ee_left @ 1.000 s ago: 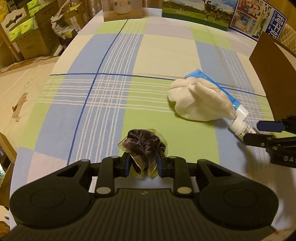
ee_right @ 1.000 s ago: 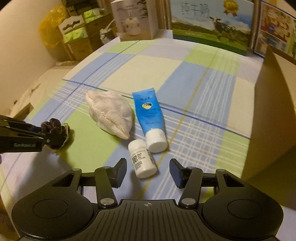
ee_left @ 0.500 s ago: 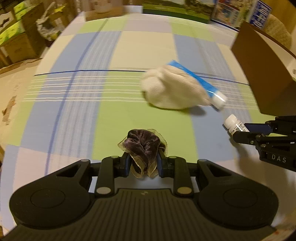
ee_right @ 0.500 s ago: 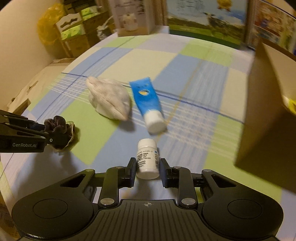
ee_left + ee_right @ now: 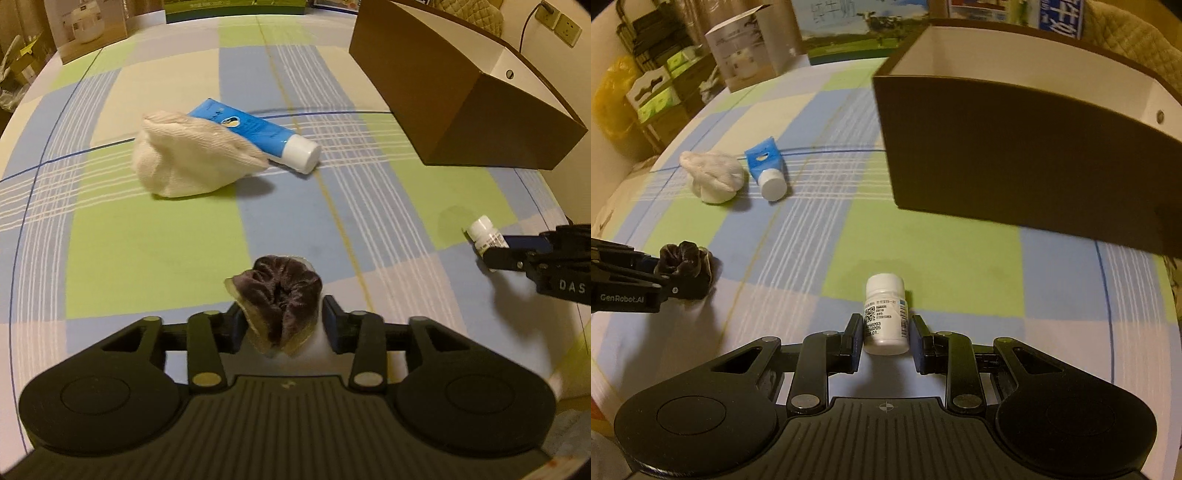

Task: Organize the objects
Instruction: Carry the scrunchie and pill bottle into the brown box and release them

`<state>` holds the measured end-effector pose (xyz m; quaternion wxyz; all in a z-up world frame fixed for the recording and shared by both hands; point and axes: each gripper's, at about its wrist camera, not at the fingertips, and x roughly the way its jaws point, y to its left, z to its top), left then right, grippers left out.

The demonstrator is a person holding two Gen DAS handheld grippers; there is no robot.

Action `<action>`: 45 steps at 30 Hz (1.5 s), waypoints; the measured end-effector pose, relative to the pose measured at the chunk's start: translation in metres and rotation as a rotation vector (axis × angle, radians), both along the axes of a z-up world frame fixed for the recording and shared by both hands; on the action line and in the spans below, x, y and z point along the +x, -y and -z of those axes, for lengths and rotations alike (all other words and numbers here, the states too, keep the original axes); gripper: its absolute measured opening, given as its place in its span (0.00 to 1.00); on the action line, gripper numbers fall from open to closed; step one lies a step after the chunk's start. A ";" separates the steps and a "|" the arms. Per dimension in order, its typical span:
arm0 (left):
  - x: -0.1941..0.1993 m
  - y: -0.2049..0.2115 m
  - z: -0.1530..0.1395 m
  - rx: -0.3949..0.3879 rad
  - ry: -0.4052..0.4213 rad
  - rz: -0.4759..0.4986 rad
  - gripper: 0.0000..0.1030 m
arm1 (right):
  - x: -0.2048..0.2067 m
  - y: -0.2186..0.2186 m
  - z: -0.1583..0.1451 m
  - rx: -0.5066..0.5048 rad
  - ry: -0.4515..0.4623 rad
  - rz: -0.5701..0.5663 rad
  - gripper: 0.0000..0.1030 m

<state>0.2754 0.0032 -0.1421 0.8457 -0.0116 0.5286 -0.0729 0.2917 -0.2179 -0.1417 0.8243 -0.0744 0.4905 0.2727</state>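
Your work surface is a table (image 5: 155,236) under a checked cloth of green, blue and cream, with cartons along its far edge. At your left, the left gripper (image 5: 282,319) has just been opening its jaws. The dark scrunchie (image 5: 280,295) sits between them: the left pad touches the fabric, while a gap shows beside the right pad. Beyond it a white cloth (image 5: 188,158) lies bunched on the table, touching a blue tube (image 5: 255,134) whose white cap points toward the right. Farther right stands an open brown box (image 5: 1015,147), white inside. At your right, the right gripper (image 5: 884,338) is closed on a white bottle (image 5: 885,314), cap pointing away from you, just short of the box.
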 end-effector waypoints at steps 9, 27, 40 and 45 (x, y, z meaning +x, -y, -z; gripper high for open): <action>0.005 0.008 0.003 0.064 0.015 -0.015 0.38 | 0.000 0.001 0.003 -0.022 0.014 -0.002 0.24; 0.001 0.013 -0.005 0.073 0.000 -0.044 0.22 | 0.001 -0.008 0.004 -0.061 0.024 -0.047 0.23; 0.005 0.025 -0.025 0.068 0.026 -0.016 0.22 | 0.004 0.013 -0.014 -0.008 0.017 0.005 0.23; 0.009 0.037 -0.046 0.055 0.057 0.006 0.22 | 0.009 0.029 -0.032 0.043 0.010 0.035 0.23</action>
